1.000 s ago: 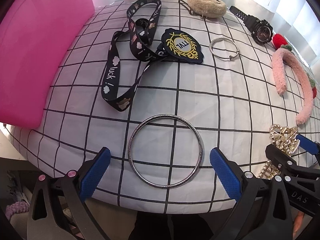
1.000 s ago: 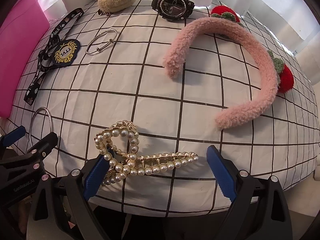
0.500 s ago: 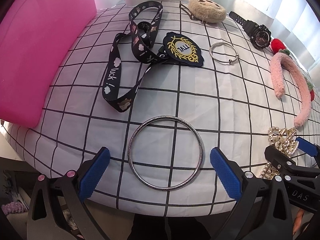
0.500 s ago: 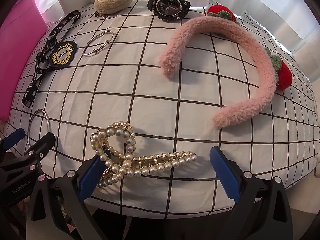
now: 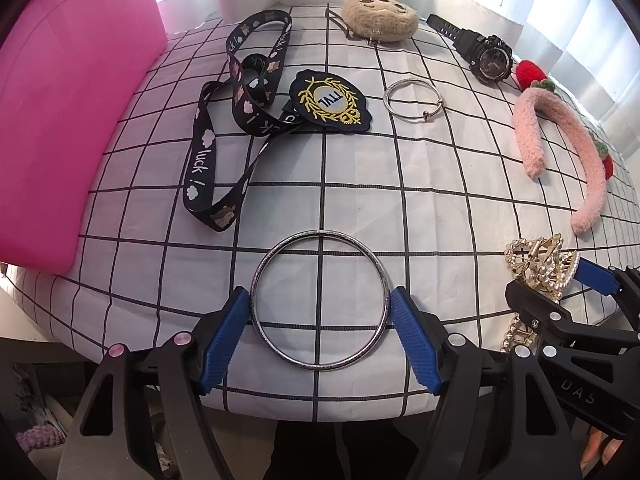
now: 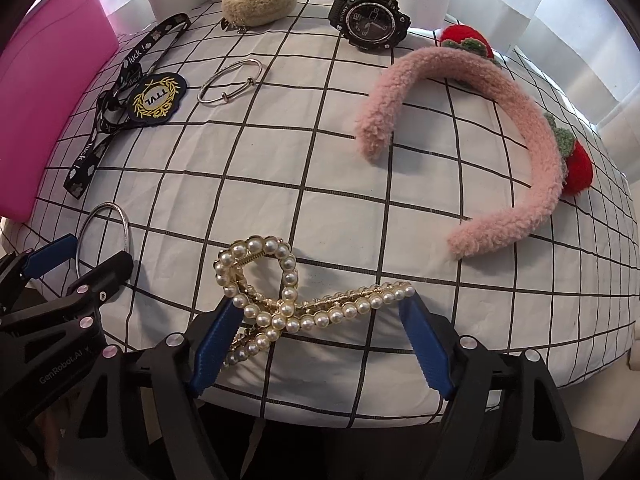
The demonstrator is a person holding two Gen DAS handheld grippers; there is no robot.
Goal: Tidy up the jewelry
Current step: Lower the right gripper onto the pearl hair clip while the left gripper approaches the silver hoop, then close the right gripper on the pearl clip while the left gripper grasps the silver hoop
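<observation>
Evidently early: left gripper (image 5: 320,318) closing around silver bangle (image 5: 320,300), right gripper (image 6: 320,328) closing around pearl hair claw (image 6: 288,304), neither lifted; everything beyond unsorted.

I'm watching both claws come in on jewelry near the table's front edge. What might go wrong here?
The left claw is closing around the thin silver bangle lying flat; it might slip off the pads. The right claw is closing on the lumpy pearl hair clip, which may twist. Either could drop off the checked cloth.
</observation>
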